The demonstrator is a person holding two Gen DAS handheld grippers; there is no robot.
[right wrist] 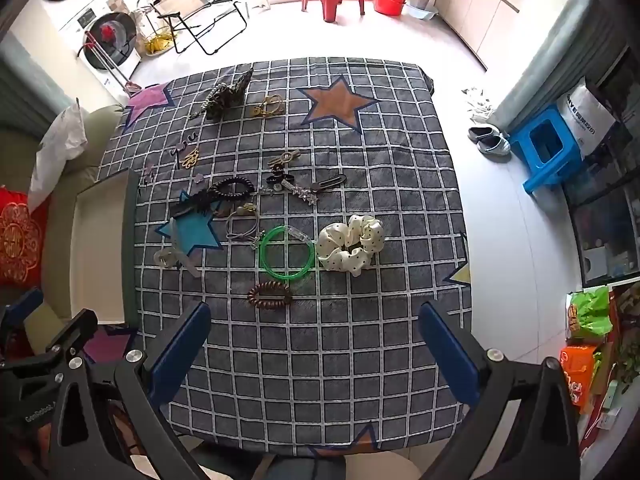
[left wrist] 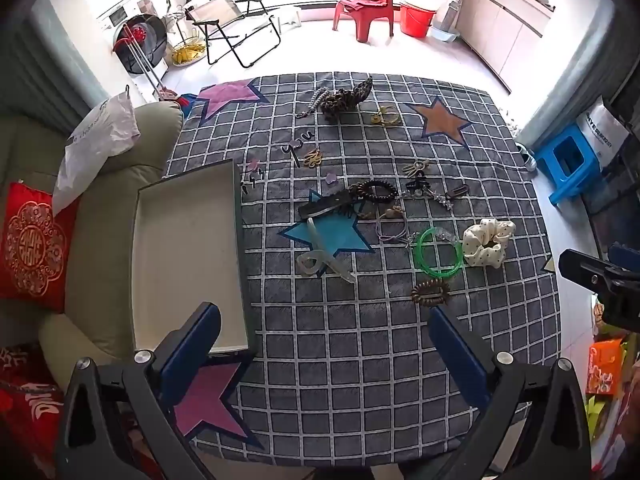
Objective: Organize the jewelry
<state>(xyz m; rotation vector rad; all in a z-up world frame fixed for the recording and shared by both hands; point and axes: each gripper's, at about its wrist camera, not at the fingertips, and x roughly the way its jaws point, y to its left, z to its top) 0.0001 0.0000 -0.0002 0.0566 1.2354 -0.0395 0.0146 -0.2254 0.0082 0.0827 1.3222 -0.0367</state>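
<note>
Both the left hand-held gripper (left wrist: 324,354) and right hand-held gripper (right wrist: 314,350) stood wide, holding nothing. The jewelry, including a green bangle (right wrist: 286,255) and a polka-dot scrunchie (right wrist: 351,247), lay mid-frame on the checked worktop (right wrist: 320,360); the white tray (left wrist: 188,256) sat at left.

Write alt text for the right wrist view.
Open right gripper hovers empty above a checked, star-patterned tablecloth strewn with jewelry: green bangle, cream dotted scrunchie, brown bead bracelet. An empty white tray sits at the left edge.
</note>
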